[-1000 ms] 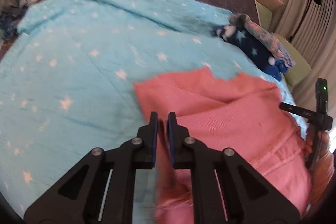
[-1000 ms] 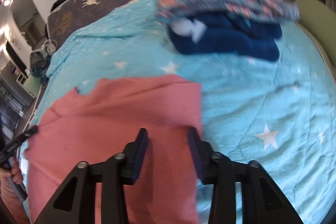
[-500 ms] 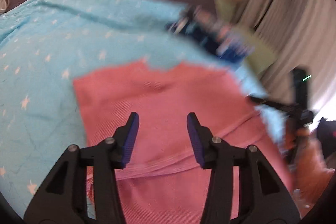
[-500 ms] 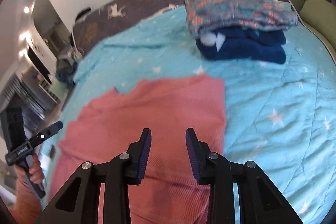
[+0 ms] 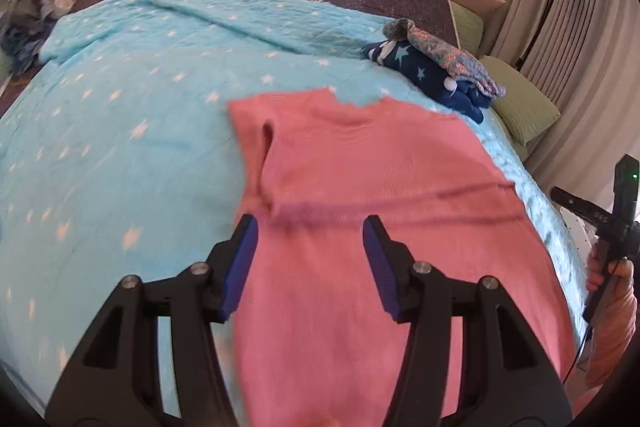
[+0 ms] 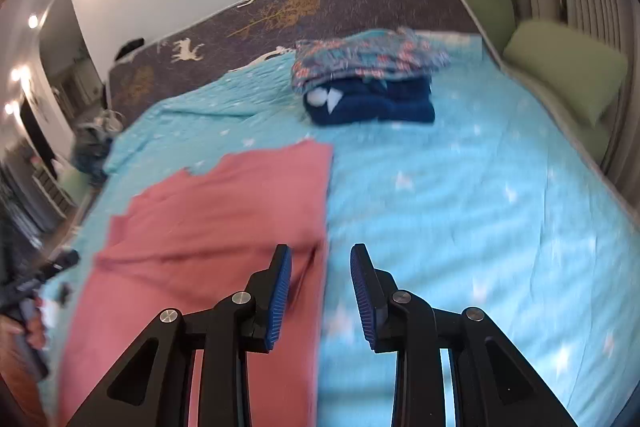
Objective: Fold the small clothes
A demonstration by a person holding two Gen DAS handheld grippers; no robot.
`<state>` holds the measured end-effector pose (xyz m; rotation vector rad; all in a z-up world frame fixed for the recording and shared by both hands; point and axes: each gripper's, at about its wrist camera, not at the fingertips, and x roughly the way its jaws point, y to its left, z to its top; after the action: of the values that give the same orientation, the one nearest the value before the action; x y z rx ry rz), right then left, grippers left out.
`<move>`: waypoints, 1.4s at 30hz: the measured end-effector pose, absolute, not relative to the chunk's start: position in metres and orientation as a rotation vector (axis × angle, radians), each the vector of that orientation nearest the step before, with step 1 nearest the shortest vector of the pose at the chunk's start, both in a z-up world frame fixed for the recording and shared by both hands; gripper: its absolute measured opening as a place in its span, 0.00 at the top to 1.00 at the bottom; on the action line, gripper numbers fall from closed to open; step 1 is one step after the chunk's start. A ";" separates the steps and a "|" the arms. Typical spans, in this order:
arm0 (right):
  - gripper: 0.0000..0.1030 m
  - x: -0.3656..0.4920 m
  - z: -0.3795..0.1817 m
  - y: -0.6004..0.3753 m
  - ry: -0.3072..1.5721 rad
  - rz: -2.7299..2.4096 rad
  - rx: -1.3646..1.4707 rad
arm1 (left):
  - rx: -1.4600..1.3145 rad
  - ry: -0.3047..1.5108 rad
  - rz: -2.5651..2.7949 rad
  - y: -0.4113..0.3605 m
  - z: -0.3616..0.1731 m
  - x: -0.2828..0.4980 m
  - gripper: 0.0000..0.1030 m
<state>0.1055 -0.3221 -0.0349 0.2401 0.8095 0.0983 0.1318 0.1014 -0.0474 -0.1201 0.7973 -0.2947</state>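
The pink top (image 5: 384, 227) lies flat on the blue star blanket (image 5: 120, 155), right under & in front of the left gripper (image 5: 310, 247). One side is folded in, w/ a loose flap near that gripper's left finger.

Left gripper hangs over the top; its jaws have just been opening, now about half wide, w/ nothing held between them. Right gripper (image 6: 320, 273) hangs over the top's right edge: left finger over pink, right finger over blanket. Its jaws have just been closing a bit, there's a gap & nothing is pinched.

Further out, past the top & to the right of the left gripper, sits a pile of folded clothes (image 6: 368, 83), dark blue under a flowery one. Green pillows (image 6: 560, 67) lie beyond, by the curtain. A messy heap of clothes (image 5: 24, 23) is far left. Nothing blocks the way to the top.
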 end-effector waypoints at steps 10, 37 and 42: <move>0.62 0.010 -0.039 -0.325 0.908 0.199 0.268 | -0.138 0.860 -0.251 0.122 -0.077 0.045 0.45; 0.52 -0.101 -0.086 -0.341 1.001 0.443 0.511 | -0.221 0.989 -0.303 0.133 -0.107 -0.055 0.24; 0.52 -0.090 -0.089 -0.333 1.013 0.473 0.487 | -0.230 1.018 -0.334 0.132 -0.105 -0.058 0.24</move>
<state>-0.0903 -0.3331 -0.0888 0.4874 1.0127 0.4730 -0.0581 0.1319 -0.1047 -0.2300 1.0185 -0.3344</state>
